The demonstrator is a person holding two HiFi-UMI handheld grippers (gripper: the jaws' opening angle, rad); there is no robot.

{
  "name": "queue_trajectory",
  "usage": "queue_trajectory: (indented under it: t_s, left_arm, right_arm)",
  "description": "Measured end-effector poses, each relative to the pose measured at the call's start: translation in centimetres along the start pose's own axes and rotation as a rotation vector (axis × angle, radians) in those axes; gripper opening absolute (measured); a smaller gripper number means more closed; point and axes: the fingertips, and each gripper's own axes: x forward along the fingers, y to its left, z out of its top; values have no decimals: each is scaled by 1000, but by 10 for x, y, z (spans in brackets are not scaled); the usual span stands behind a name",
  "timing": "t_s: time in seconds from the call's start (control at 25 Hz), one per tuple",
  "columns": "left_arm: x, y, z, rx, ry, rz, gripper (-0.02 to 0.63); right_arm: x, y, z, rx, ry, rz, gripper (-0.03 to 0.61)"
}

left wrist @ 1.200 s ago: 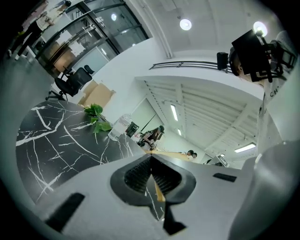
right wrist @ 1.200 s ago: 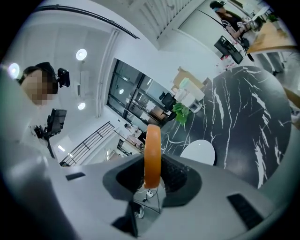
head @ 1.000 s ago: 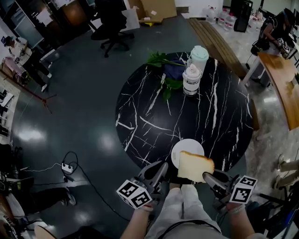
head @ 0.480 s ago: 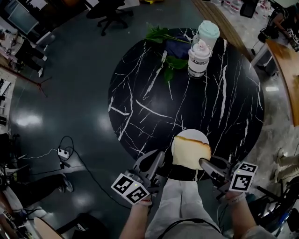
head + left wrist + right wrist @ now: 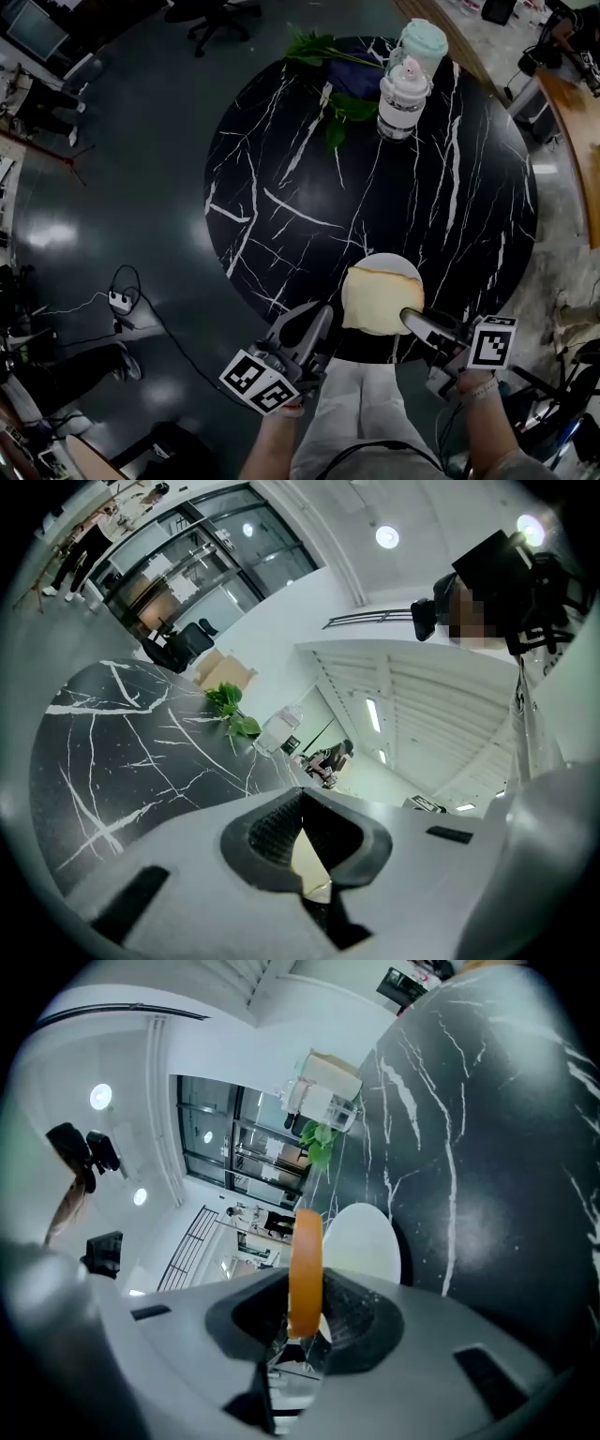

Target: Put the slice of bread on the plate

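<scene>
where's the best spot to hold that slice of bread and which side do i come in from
Take the slice of bread at its near right corner, coming in from the person's side, with one jaw on each flat face. It is thin and broad, so only the faces give a pinch. The right gripper holds it this way, over the plate.

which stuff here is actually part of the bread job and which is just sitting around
Part of the job:
- slice of bread, held in the right claw
- white plate, partly covered by the bread in the head view

Just lying about:
- green leaves
- white bottle
- mint-lidded cup
- power strip
- left claw, shut and empty
</scene>
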Motion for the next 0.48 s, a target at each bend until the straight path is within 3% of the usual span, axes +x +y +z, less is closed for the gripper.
queue_trajectory:
  t_s: [0.48]
  left_arm:
    - [0, -9, 2, -5, -8, -26, 8]
  right_arm:
    - [4, 0, 7, -185, 4, -111, 98]
